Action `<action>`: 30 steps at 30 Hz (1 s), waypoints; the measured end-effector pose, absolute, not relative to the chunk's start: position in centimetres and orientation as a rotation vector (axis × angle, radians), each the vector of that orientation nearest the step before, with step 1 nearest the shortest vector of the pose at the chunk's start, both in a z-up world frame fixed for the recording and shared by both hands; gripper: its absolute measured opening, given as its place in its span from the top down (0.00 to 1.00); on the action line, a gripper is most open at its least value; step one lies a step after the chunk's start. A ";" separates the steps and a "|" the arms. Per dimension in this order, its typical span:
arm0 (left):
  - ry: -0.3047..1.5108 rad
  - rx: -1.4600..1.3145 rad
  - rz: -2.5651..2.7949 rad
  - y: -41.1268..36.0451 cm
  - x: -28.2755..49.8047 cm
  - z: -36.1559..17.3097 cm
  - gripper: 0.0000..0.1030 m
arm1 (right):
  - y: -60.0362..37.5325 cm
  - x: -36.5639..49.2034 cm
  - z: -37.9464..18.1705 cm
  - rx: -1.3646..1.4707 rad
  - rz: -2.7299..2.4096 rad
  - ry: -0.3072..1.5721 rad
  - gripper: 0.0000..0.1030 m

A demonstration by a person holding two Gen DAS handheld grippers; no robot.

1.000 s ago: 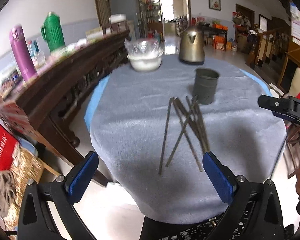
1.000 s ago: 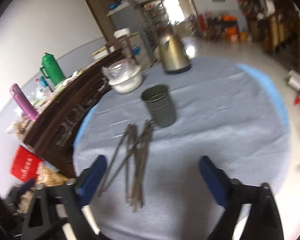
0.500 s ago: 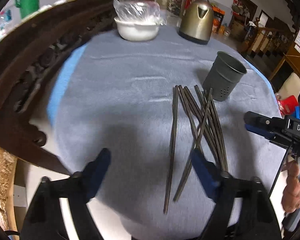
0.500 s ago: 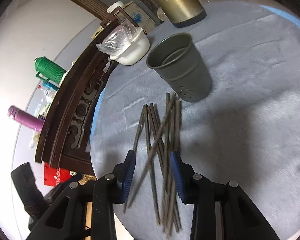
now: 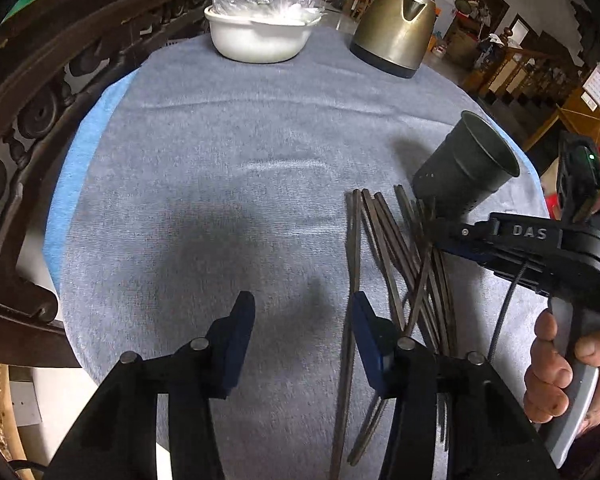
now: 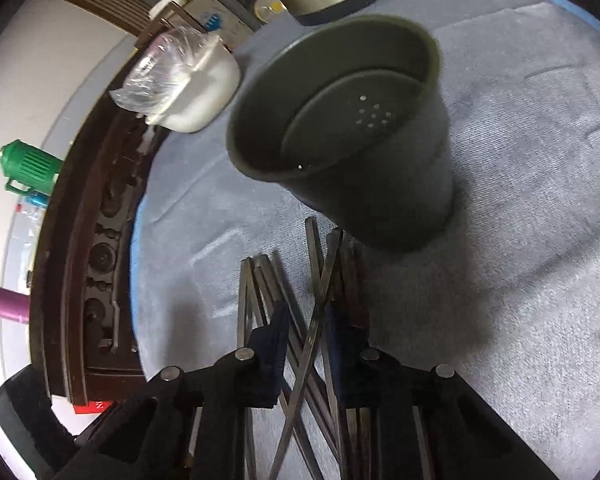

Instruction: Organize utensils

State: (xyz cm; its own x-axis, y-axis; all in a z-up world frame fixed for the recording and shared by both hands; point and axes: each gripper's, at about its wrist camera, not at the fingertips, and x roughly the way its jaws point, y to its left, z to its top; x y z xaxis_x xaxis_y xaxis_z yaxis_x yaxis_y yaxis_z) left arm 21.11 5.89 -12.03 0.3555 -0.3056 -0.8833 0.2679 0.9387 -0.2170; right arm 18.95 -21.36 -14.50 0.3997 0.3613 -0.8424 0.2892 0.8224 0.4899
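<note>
Right tongs (image 6: pixel 306 344), marked "DAS", have just been closing around crossed chopsticks (image 6: pixel 324 280); left tongs (image 5: pixel 300 332) closing, half-open, empty.

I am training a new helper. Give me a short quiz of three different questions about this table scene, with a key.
1. True or false: the utensil cup already holds chopsticks.
2. What lies between the right gripper fingers?
3. The white bowl is covered by: A) clear plastic B) a metal lid C) nothing.

Key: 1. False, it is empty. 2. Chopsticks from the pile on the grey cloth; whether the pads press them is unclear. 3. A.
</note>
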 end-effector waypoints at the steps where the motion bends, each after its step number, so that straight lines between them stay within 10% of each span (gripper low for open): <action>1: 1.152 -0.037 -0.371 6.1 21.3 -12.1 0.51 | -21.1 19.2 -14.7 0.624 0.018 1.195 0.83; 25: 1.246 0.022 -0.519 1.2 26.3 -14.6 0.51 | -21.3 15.4 -11.8 0.614 0.201 1.023 0.92; 30: 1.265 0.006 -0.521 0.7 27.3 -15.6 0.72 | -22.2 14.1 -10.5 0.646 0.278 0.961 0.92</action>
State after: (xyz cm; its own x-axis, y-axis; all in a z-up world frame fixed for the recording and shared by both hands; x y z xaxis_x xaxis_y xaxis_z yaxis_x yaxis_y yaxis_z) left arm 27.35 0.65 -15.64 0.2011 -0.3701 -0.9070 0.3761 0.8841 -0.2774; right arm 14.05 -22.22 -10.46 0.5560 0.4922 -0.6698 0.0585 0.7807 0.6222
